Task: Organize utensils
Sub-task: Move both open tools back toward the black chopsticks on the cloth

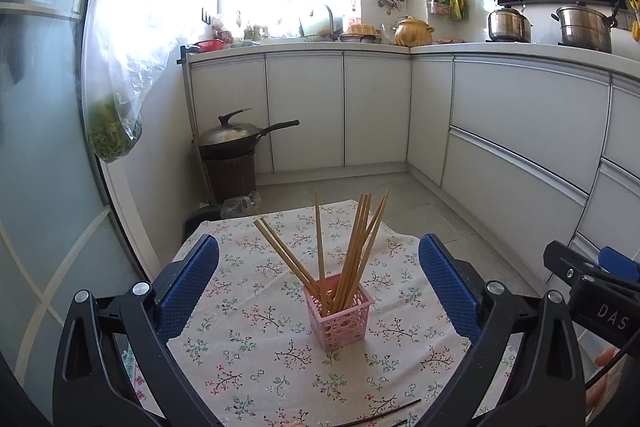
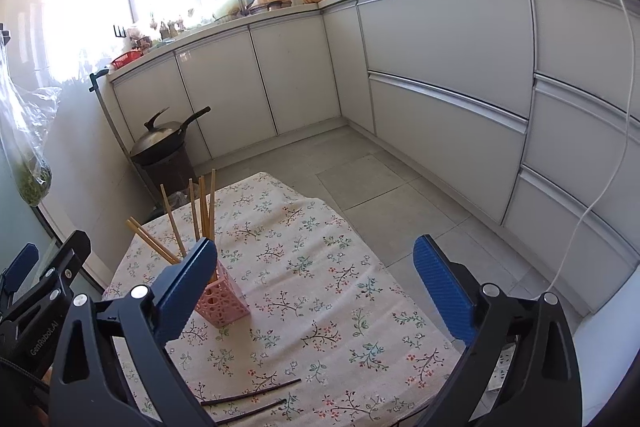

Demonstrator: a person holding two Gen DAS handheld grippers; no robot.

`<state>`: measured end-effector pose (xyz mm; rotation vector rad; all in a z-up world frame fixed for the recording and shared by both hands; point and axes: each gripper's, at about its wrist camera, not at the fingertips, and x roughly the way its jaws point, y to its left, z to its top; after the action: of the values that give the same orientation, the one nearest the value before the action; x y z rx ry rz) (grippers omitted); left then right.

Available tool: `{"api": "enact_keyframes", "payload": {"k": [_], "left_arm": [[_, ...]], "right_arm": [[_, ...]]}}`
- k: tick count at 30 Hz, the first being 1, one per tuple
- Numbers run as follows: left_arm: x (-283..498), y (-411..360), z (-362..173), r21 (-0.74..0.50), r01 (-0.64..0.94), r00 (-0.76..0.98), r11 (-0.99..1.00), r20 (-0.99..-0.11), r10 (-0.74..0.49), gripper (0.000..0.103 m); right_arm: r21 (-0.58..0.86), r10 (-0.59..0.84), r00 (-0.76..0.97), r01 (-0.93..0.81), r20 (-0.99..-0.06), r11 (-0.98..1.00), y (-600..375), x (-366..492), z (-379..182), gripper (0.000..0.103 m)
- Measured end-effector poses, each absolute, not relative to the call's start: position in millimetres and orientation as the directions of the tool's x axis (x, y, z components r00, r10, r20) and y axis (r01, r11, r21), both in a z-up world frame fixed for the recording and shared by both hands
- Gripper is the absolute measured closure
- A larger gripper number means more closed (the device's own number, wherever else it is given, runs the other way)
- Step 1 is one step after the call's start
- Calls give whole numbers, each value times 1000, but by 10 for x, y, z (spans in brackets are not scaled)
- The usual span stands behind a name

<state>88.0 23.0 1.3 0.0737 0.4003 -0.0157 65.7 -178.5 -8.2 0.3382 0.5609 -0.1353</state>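
Left wrist view: the left tool (image 1: 319, 285) stands with its blue pads wide apart and empty, over the floral desk (image 1: 256, 351). Near the desk's middle sits a pink basket (image 1: 340, 319) holding wooden chopsticks (image 1: 352, 247).

Right wrist view: the right tool (image 2: 316, 291) is spread wide and empty; two dark chopsticks (image 2: 252, 397) lie by the near edge.

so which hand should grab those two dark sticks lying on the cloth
Right. The dark sticks lie just ahead of the open right gripper; the left gripper, also open, faces the pink holder instead.
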Motion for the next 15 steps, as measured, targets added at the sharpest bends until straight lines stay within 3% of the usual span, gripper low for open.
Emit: {"api": "enact_keyframes", "payload": {"k": [6, 10, 15], "left_arm": [[958, 197, -132, 112, 87, 887, 990, -460, -26, 7], [1170, 72, -476, 171, 241, 759, 955, -646, -76, 7], [1377, -136, -1169, 162, 431, 500, 888, -862, -86, 7]], "right_arm": [[265, -13, 849, 179, -528, 948, -1807, 386, -156, 7], [290, 103, 825, 76, -556, 954, -1770, 30, -352, 7], [278, 185, 701, 19, -689, 960, -1670, -376, -886, 7]]}}
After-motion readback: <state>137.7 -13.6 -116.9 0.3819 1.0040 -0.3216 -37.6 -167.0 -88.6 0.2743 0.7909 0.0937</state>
